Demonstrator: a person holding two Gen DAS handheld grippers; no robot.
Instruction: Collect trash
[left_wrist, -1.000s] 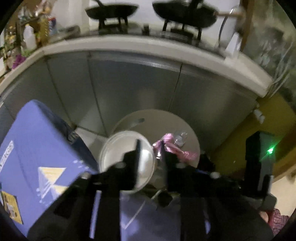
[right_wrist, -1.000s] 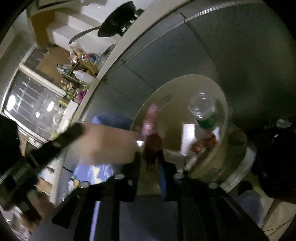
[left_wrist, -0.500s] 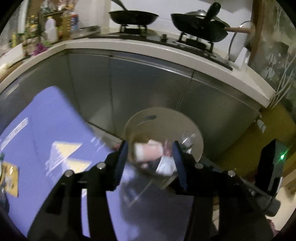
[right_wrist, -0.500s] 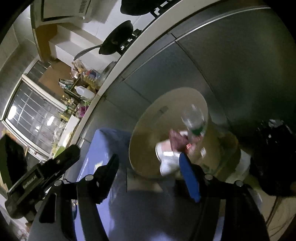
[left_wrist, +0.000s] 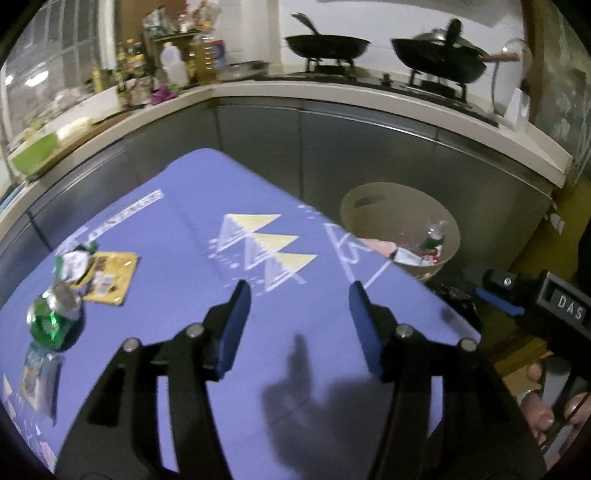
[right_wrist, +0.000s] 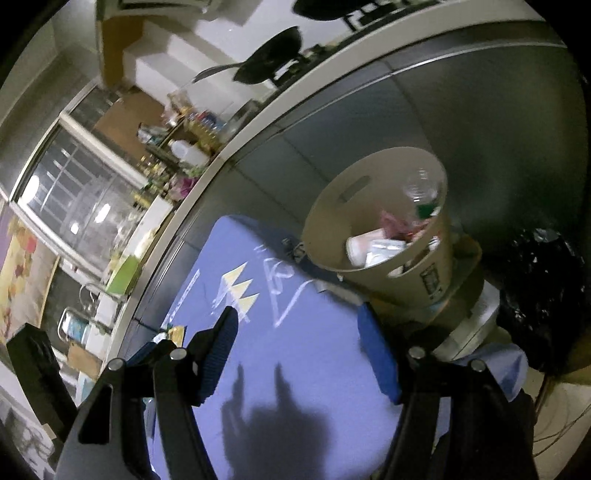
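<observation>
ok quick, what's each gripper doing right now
left gripper: open, empty, jaws just opened further
right gripper: open, empty, jaws opened within the last second

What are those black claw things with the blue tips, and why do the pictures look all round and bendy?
Those claws are grabbers that a person holds, one in each hand, for picking up trash. Each has a tiny wide-eyed camera on it, which bends the picture into a ball shape. One picture looks out from the left gripper, the other from the right gripper. In the left picture you can even see the person's hand holding the other grabber. Both claws have just been opening, and nothing is between their blue tips now. Below them is a purple table. On it lie a green bottle and a yellow wrapper, waiting to be picked up. Past the table's edge stands a beige bin that already has a clear bottle, a cup and wrappers inside.
</observation>
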